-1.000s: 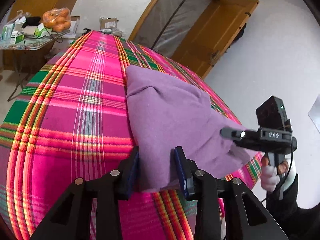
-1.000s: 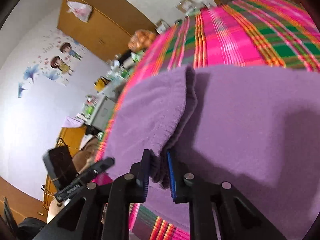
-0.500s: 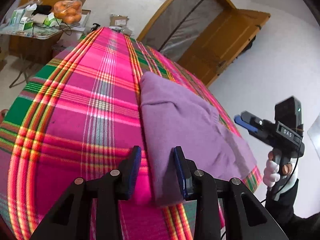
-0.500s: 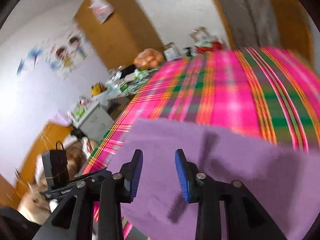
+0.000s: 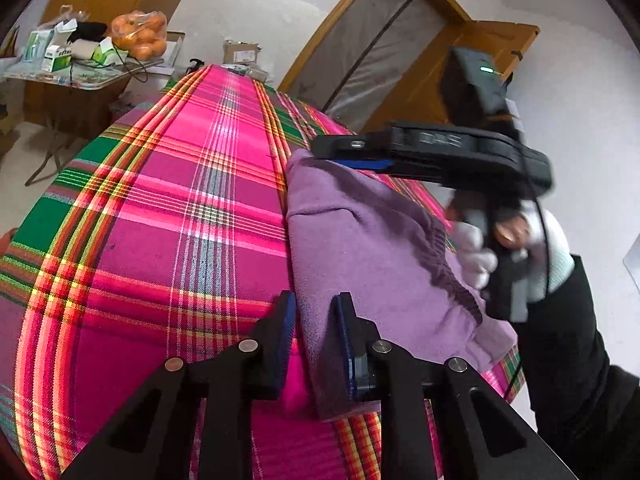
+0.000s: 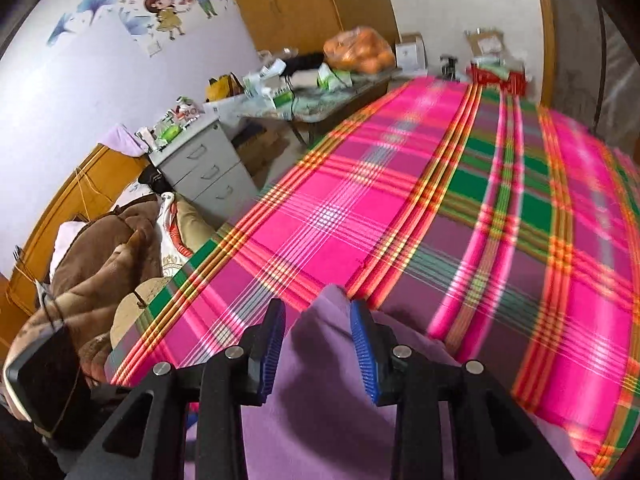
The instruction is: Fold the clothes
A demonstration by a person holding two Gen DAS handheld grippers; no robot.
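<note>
Purple fleece garment [image 5: 372, 248] lies folded on our plaid cloth [image 5: 168, 216]; left gripper [image 5: 314, 340] closing around its edge, right gripper [image 6: 318, 344] spread above it.

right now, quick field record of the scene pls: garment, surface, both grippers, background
garment: purple sweater, partly folded, ribbed hem showing
surface: pink plaid cloth
left gripper: jaws closing, near sweater edge between them
right gripper: open over far sweater corner, not gripping
background: bag of oranges on side table; grey drawer unit
</note>
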